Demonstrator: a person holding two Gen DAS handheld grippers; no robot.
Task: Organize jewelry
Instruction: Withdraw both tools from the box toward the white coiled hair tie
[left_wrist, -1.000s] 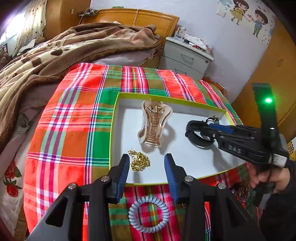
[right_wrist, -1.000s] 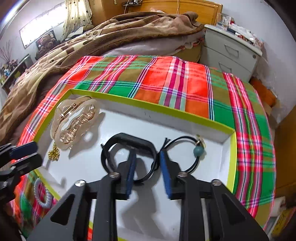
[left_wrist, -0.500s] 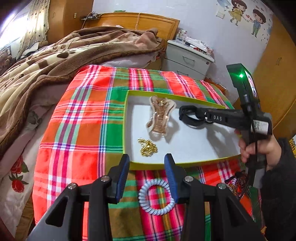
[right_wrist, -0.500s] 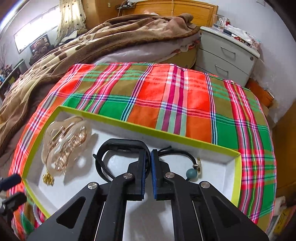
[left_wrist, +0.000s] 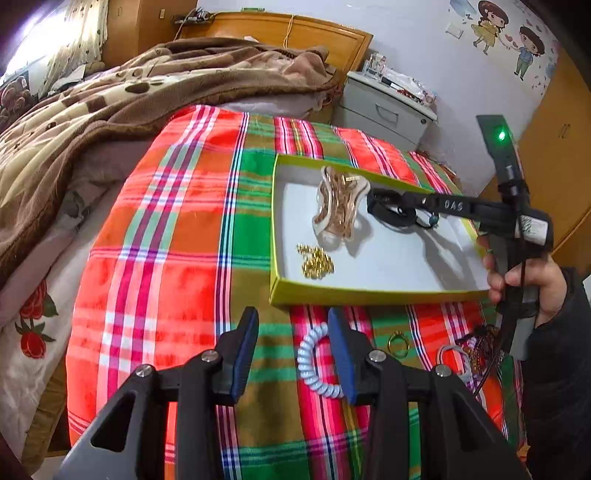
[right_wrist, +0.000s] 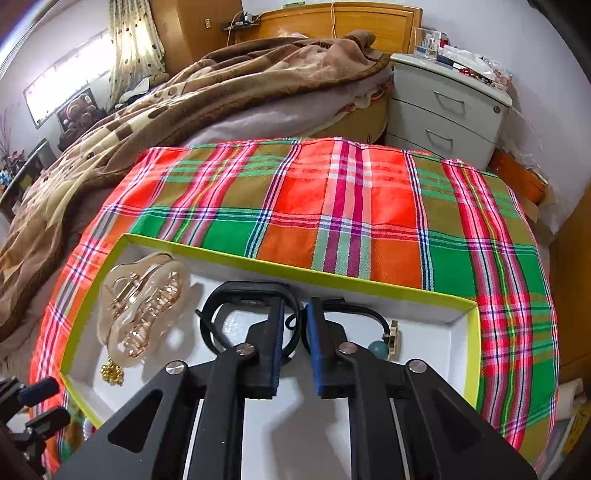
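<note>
The right gripper (right_wrist: 295, 339) hangs over the box (right_wrist: 258, 263), a flat white tray with a yellow-green rim. Its two blue pads are a little apart and are opening. Between them lies a bit of thin black cord, and the pads do not press on it. Just under the tips sits a black band (right_wrist: 236, 291) shaped like a ring. Right of the tips is a black hair tie (right_wrist: 364, 315) with a teal bead and a gold charm. Left of the band, inside the box, lies a big see-through hair clip (right_wrist: 142, 314) with gold parts. A little gold chain (right_wrist: 112, 373) is heaped at the near end of the clip.

The left gripper (left_wrist: 293, 347) is outside the box, on its near side, over the plaid cloth (left_wrist: 177, 236). Its pads stand wide apart with nothing in them. A pale blue coil hair tie (left_wrist: 314, 365) lies on the cloth, half hidden behind the right pad. Further right on the cloth, also near the box, is a small gold ring (left_wrist: 397, 345). A hand (left_wrist: 524, 280) holds the right gripper's handle at the box's right end.
</note>
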